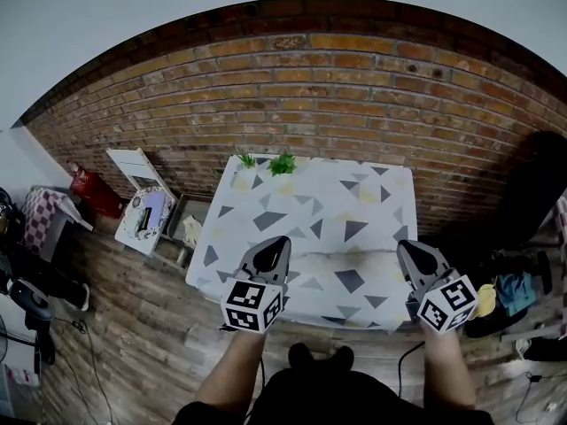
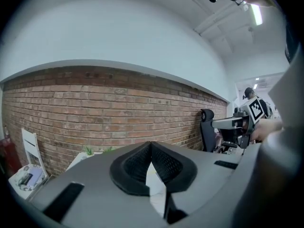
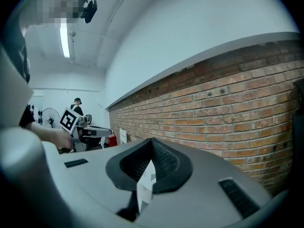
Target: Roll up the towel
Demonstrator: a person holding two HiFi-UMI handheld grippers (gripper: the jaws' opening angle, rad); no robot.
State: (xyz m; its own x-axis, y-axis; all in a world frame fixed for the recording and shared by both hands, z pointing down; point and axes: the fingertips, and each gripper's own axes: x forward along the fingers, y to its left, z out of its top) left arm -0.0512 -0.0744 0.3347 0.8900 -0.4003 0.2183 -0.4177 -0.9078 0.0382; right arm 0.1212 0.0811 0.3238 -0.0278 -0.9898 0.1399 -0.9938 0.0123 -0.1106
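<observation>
towel here is the big white cloth with grey and yellow triangles (image 1: 354, 197), spread flat over a table that stands against the red brick wall (image 1: 354, 87). it covers the whole top as far as i can see.

the left gripper (image 1: 278, 243) and the right gripper (image 1: 407, 250) sit over the near part of it, well apart. both have their jaws pressed together on a thin sliver of the white fabric. on the right one there's even a bit of grey print in the pinch. the left pinch is harder to read but looks the same to me. a pale fold line runs across the cloth between the two tips, so my guess is the near edge is lifted and this is the very first turn of the roll.

to do this bit well i'd move both hands at the same height and pace so the fold lies parallel to the near edge. tuck that first turn small and tight, otherwise the roll goes cone-shaped.

room-wise there's lots of flat towel ahead toward the wall. two small green plants (image 1: 282, 163) stand at the far edge, and a roll would run into them. the right gripper is close to the towel's right edge, while the left one sits further in from its side. wooden floor (image 1: 133, 326) and clutter lie off both sides, so no drifting sideways.
</observation>
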